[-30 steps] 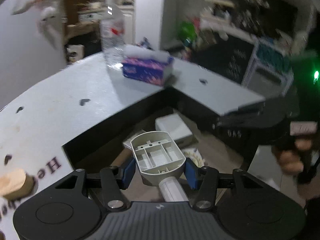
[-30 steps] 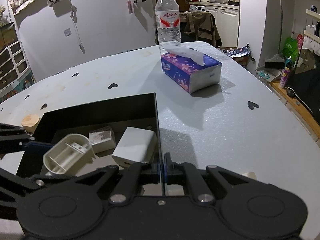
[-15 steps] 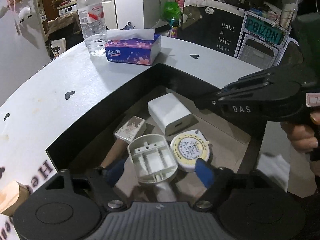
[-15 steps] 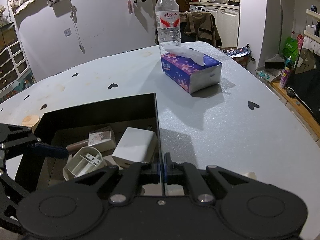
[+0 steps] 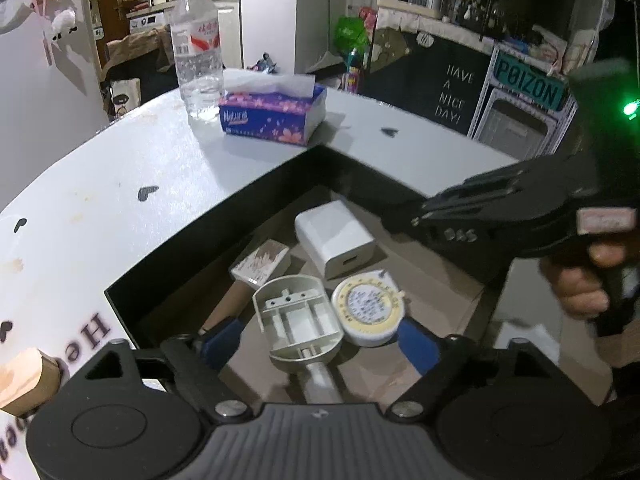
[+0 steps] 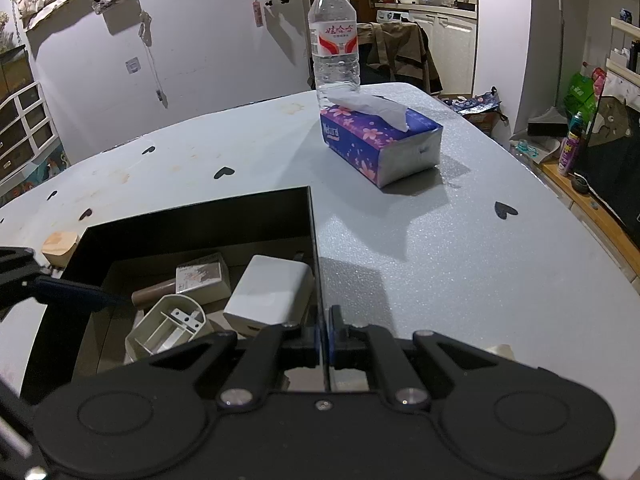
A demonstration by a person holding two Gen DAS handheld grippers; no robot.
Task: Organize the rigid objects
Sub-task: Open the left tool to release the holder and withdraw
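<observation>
A black box (image 5: 224, 216) sits on the white table. Inside it lie a beige plastic brush-like part (image 5: 298, 318), a round yellow tape measure (image 5: 368, 306), a white charger block (image 5: 334, 236), a small printed box (image 5: 262, 260) and a brown stick. My left gripper (image 5: 318, 338) is open, its blue pads either side of the beige part, which rests on the box floor. My right gripper (image 6: 323, 326) is shut on the box's right wall (image 6: 314, 248). The beige part (image 6: 168, 326) and charger (image 6: 272, 290) show in the right wrist view too.
A purple tissue box (image 6: 380, 142) and a water bottle (image 6: 334, 40) stand at the far side of the table. A small wooden block (image 5: 24, 376) lies left of the black box, also seen in the right wrist view (image 6: 60, 244). A pale scrap (image 6: 500, 350) lies at the right.
My left gripper carried the beige part down into the box, opened and let it go; the part now lies beside the tape measure. My right gripper has stayed on the box wall.
</observation>
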